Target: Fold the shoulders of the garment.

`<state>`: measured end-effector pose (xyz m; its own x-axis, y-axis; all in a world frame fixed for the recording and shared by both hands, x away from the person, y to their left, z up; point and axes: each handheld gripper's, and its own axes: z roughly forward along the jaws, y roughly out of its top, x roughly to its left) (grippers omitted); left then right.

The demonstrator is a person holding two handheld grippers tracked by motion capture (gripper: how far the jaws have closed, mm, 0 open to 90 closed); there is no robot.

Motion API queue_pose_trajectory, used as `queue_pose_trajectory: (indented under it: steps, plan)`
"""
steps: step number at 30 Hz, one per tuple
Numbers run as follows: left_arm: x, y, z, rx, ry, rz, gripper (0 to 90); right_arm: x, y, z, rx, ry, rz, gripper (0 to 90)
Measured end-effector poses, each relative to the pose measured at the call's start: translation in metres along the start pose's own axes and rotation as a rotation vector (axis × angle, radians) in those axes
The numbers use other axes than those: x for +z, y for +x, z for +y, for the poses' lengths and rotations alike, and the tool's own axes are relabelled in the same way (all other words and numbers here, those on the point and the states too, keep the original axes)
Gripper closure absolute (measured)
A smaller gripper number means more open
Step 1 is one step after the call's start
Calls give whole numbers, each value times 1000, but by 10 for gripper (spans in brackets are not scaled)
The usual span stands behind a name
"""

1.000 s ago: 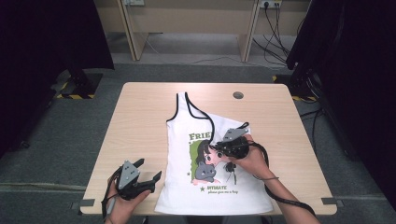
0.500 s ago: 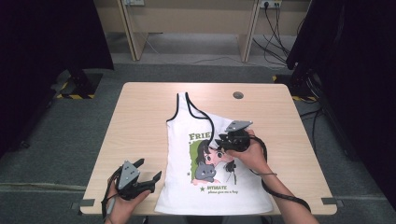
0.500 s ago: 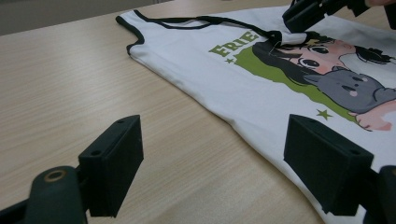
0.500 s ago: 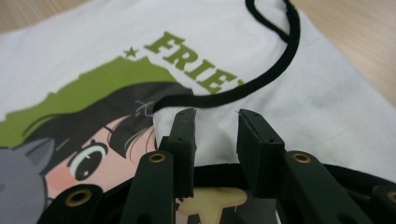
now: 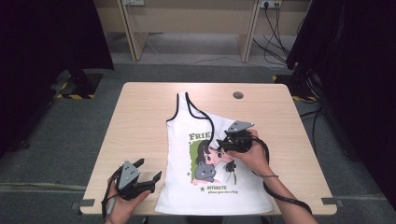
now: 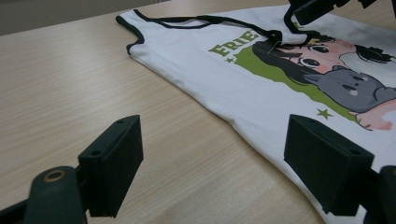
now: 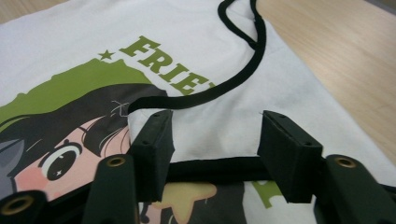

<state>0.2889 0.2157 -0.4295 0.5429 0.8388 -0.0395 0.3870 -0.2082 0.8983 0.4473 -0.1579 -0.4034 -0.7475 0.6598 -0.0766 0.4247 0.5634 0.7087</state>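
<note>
A white tank top with black trim and a cartoon print lies flat on the wooden table. Its right shoulder part is folded over onto the print as a flap. My right gripper rests on the print at that flap. Its jaws have just been opening and stand apart, with the flap's black trim lying loose between them. My left gripper sits open by the shirt's lower left hem, one jaw over bare wood, the other over white cloth. The left gripper view shows the right gripper at top right.
A round cable hole sits in the table's far right part. Bare wood surrounds the shirt on both sides. Beyond the table stand desk legs, floor cables and dark curtains.
The right gripper's jaws went from shut on the folded shoulder part to apart, and the flap now lies loose on the print. The left gripper has stayed put.
</note>
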Motion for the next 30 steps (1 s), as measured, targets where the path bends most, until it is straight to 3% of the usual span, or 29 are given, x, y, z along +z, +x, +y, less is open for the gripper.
queue_pose_trajectory:
  steps: [12, 30]
  plan:
    - [0, 0, 0, -3, -2, 1, 189, -16, -6, -6, 56, 8, -5, 281]
    - [0, 0, 0, -5, -3, 3, 189, -52, -12, -14, 96, -22, -6, 216]
